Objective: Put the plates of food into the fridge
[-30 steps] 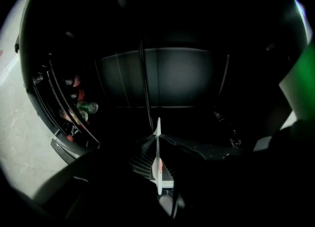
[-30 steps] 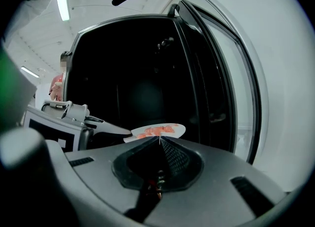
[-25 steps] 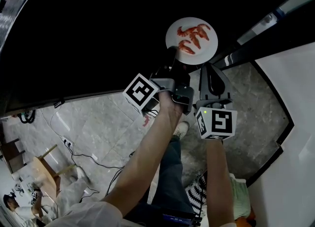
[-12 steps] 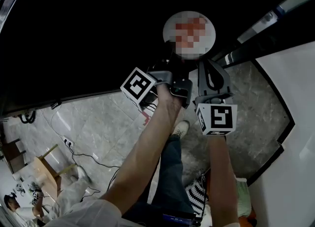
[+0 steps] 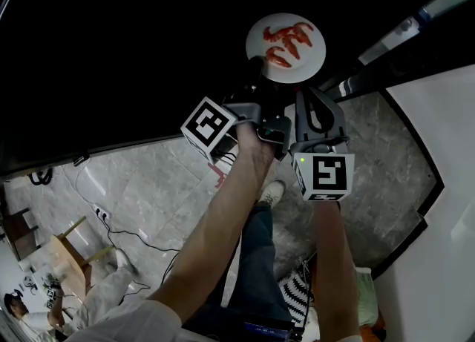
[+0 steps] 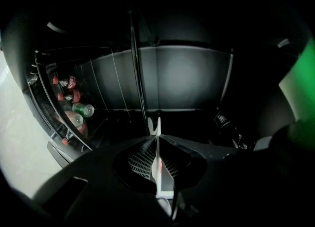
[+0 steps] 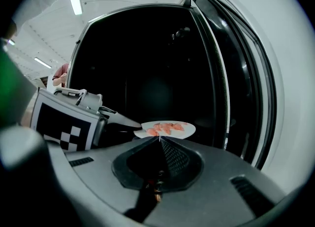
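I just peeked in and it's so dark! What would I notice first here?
The white plate of red food stands out brightly against the black fridge opening at the top middle of the head view, pinched at its rim by the left tongs. Colourful drink cans sit in the door shelf at the left gripper view's left.

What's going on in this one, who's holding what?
A person is carrying a plate of red food into an open, dark fridge. The left gripper is shut on the plate's rim and holds it out roughly level at the opening; no shelf shows under it. The right gripper is shut and empty, just beside. Drink cans sit in a rack at the fridge's left side.
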A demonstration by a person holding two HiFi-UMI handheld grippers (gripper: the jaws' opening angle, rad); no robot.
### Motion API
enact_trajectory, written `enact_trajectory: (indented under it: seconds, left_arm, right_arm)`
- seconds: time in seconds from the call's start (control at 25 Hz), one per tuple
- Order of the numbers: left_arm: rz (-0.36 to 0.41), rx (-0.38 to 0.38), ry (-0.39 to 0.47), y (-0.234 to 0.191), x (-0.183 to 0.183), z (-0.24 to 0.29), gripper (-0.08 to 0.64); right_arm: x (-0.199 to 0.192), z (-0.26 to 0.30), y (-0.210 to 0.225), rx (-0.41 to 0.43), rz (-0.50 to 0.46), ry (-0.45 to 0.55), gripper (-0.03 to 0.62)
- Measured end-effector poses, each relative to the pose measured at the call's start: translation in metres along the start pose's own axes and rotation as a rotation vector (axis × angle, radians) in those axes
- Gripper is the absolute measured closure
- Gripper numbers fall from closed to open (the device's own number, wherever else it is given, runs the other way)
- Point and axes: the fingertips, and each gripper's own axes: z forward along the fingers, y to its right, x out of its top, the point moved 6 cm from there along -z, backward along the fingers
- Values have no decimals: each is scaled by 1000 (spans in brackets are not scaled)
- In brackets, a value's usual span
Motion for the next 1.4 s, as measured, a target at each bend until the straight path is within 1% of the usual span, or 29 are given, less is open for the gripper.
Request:
enact_trajectory:
  seconds: [0.12, 0.32, 0.52, 0.8, 1.0, 1.08, 1.24, 1.4]
  left_arm:
    - [-7, -3, -6, 1, 0, 0, 540]
    - [-32, -31, -21, 7, -2, 3, 540]
    - [3, -27, -45, 7, -2, 4, 540]
    - [-21, -21, -47, 7, -2, 5, 540]
    - [-13, 7, -53, 8, -2, 3, 540]
    - [-17, 10, -56, 9, -3, 3, 540]
    - [-1, 15, -71, 11, -3, 5, 540]
    - [-15, 19, -77, 9, -3, 6, 540]
  right_arm:
    - [0, 5, 0, 7, -8, -9, 583]
    - [6, 10, 7, 3, -18, -14, 583]
    - [4, 13, 9, 3, -25, -24, 583]
    - [8, 19, 14, -12, -21, -16, 583]
    - [13, 27, 17, -27, -43, -41, 583]
    - [14, 29, 18, -30, -50, -49, 583]
    - [20, 35, 19, -30, -80, -57, 583]
    - [18, 39, 21, -40, -88, -58, 583]
